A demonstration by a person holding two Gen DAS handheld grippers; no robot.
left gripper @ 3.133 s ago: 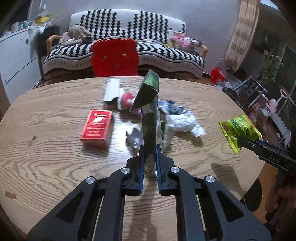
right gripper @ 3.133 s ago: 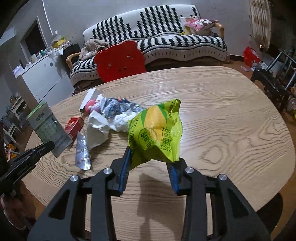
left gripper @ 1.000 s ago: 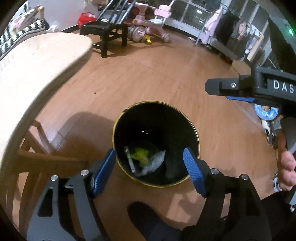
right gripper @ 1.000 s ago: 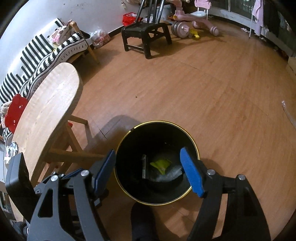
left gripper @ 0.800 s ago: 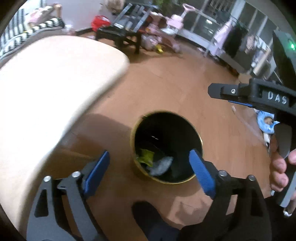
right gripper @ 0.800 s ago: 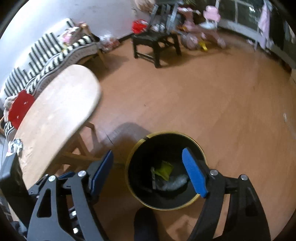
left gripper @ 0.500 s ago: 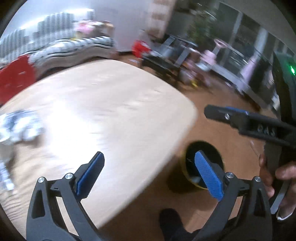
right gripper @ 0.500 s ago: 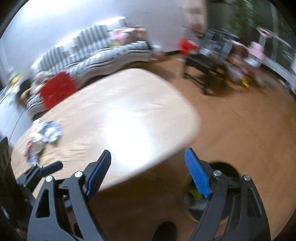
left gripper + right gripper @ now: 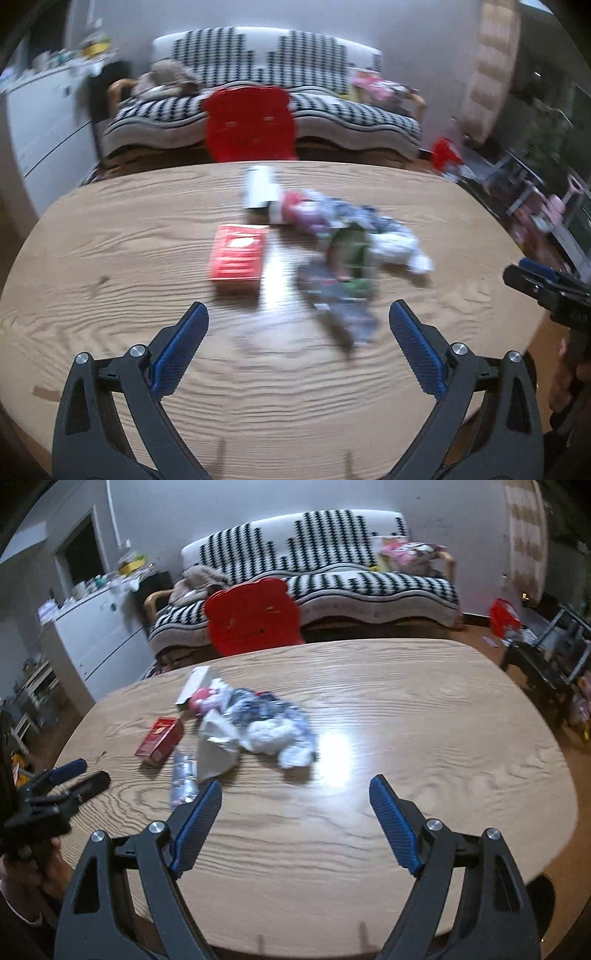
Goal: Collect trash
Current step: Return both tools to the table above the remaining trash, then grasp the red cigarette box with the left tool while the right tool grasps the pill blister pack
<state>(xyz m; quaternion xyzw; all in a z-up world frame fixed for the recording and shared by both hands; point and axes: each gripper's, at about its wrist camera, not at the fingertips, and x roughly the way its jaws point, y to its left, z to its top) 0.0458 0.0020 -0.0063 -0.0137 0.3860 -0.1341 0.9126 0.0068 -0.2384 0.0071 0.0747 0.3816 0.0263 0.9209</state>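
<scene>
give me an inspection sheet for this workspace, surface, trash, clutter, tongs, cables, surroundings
Surface: oval wooden table, glare patch near the middle.
Job's things: red box, white carton, crumpled wrappers and a foil sachet, all on the table's left half.
Clutter: nothing seen beyond the trash.
Grippers: left tongs and right tongs both open and empty, above the table's near edge.
Cables: nothing seen.
Surroundings: red chair behind the table, striped sofa, white cabinet.
</scene>
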